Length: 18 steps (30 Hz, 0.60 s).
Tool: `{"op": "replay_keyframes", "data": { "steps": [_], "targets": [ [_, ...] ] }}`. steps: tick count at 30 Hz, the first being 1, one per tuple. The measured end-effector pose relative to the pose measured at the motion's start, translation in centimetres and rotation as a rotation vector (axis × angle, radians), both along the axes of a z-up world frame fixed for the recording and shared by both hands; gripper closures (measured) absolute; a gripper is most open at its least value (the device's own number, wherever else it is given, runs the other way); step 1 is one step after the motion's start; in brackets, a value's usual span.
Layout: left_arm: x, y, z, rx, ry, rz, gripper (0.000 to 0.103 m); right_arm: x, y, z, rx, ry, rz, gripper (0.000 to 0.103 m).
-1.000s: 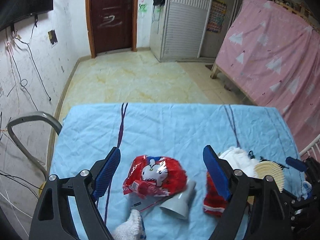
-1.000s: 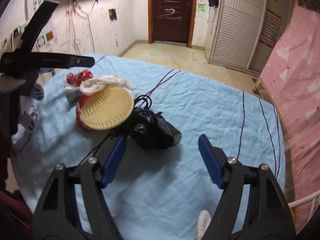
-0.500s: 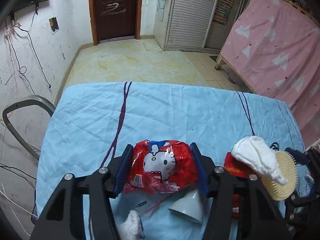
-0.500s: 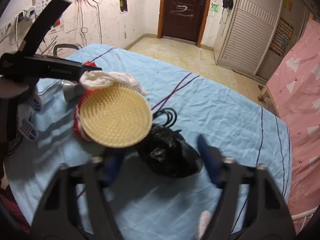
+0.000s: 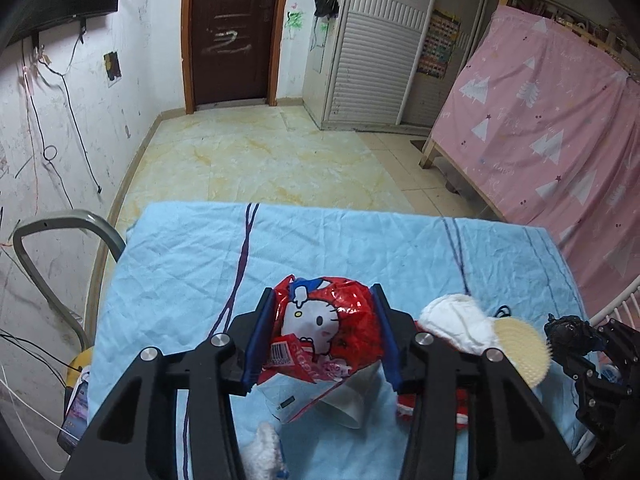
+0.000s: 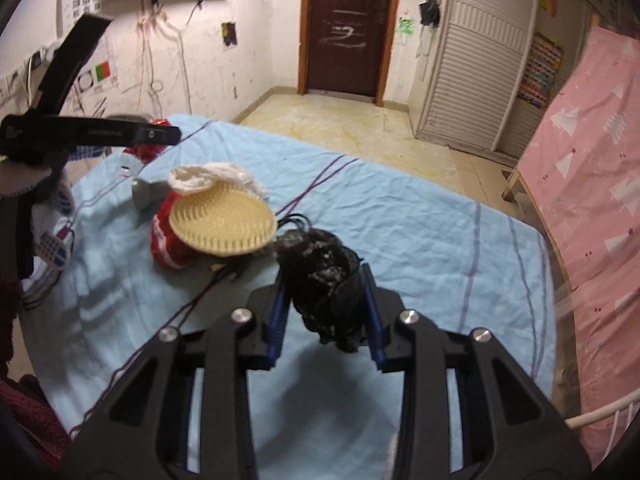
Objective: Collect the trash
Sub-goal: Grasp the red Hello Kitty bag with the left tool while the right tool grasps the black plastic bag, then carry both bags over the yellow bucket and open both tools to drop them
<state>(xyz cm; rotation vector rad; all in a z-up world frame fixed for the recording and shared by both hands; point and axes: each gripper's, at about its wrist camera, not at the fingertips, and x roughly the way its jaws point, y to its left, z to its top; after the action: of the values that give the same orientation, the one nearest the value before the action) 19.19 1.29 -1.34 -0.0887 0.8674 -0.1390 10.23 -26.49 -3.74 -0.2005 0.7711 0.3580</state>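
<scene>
My left gripper is shut on a red Hello Kitty snack bag and holds it above the blue tablecloth. My right gripper is shut on a crumpled black plastic bag and holds it above the cloth; the black bag also shows in the left wrist view. The left gripper's arm shows at the left of the right wrist view.
A yellow round brush, a white crumpled tissue, a red item and a grey funnel lie on the cloth. A chair frame stands left of the table. A pink-draped bed is to the right.
Both grippers closed from open: the left on the red snack bag, the right on the black bag. Both bags have been lifted off the cloth.
</scene>
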Motion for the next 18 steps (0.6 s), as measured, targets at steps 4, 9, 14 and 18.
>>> {"op": "replay_keyframes", "data": {
  "steps": [4, 9, 14, 18],
  "targets": [
    [-1.3, -1.7, 2.0, -0.007, -0.044, -0.028, 0.065, -0.7, -2.0, 0.7, 0.027, -0.024, -0.044, 0.072],
    [-2.9, -6.0, 4.5, -0.004, -0.088, -0.113, 0.065, -1.6, -5.3, 1.7, 0.067, -0.064, -0.122, 0.071],
    [-4.6, -11.5, 6.5, -0.026, -0.128, -0.214, 0.065, -3.1, -9.7, 2.7, 0.114, -0.118, -0.231, 0.071],
    [-6.3, -16.7, 7.4, -0.043, -0.156, -0.312, 0.065, -4.3, -13.3, 3.0, 0.136, -0.147, -0.315, 0.071]
  ]
}}
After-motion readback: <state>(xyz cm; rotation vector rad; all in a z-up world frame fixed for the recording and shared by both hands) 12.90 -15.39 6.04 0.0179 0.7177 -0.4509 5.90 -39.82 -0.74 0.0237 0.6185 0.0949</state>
